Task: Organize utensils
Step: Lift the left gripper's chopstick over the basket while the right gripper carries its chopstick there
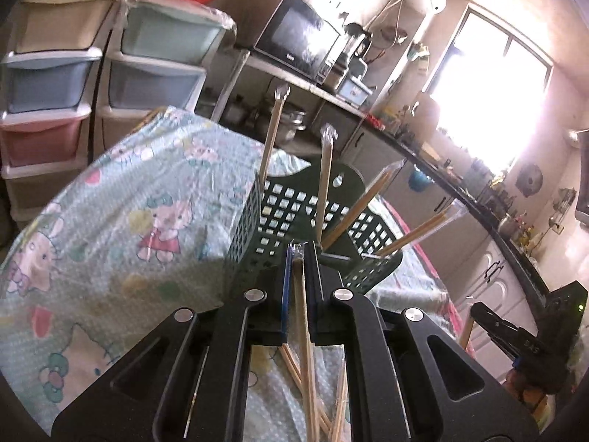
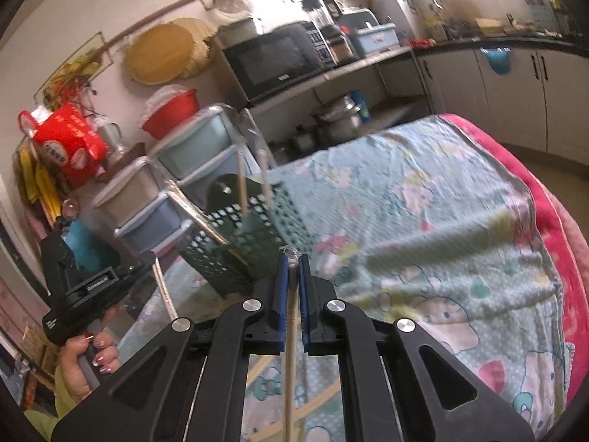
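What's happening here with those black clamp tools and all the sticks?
A person is sorting wrapped chopsticks into a green basket on a cartoon-print cloth. The left gripper and right gripper each have their jaws shut on a wrapped pair. Several pairs already stand in the basket; more lie on the cloth below.

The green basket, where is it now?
The green basket stands on the patterned tablecloth, at the centre of the left wrist view, just beyond the left gripper, with wrapped chopsticks standing in it.
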`<state>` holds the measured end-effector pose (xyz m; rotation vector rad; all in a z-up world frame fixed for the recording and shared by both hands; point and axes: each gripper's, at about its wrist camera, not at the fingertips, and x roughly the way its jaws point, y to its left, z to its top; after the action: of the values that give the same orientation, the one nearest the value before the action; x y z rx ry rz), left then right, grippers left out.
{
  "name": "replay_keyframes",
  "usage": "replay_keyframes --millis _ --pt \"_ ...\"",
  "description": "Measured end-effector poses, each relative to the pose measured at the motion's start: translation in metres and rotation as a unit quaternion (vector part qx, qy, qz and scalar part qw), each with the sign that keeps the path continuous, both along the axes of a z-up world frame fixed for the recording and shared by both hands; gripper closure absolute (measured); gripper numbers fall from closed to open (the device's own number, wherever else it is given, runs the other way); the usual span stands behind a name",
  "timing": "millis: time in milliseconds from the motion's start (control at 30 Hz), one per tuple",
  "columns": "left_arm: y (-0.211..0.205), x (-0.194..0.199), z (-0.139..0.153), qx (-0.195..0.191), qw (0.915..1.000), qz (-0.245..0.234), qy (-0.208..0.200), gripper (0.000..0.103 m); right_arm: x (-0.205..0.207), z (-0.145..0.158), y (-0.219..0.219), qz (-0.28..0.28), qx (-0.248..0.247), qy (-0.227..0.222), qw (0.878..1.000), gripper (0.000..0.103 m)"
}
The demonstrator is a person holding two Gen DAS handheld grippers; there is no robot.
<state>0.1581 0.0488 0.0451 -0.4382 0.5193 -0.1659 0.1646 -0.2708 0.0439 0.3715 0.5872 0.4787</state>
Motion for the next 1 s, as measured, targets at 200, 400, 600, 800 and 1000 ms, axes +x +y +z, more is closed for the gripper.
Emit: replay_keyframes --millis 200,400,600,800,1000 --pt "0.003 -0.011 0.013 0.001 0.9998 0.003 -0.020 0.099 -0.008 0.018 0.011 0.017 0.000 -0.025 1.000 0.097" --pt "0.001 -0.020 0.022 0.004 0.9993 -0.002 -0.038 0.100 -0.015 0.030 0.019 0.028 0.004 -0.044 0.999 0.097" --pt "0.000 -0.024 0.029 0.003 0.9987 -0.005 -0.051 0.100 -0.019 0.041 0.028 0.037 0.003 -0.060 0.997 0.097" --pt "0.001 -0.028 0.035 0.002 0.9981 -0.004 -0.062 0.100 -0.019 0.050 0.037 0.043 0.003 -0.075 0.996 0.097" --pt "0.000 -0.026 0.043 0.002 0.9975 -0.007 -0.071 0.100 -0.015 0.057 0.045 0.047 0.002 -0.088 0.995 0.097"
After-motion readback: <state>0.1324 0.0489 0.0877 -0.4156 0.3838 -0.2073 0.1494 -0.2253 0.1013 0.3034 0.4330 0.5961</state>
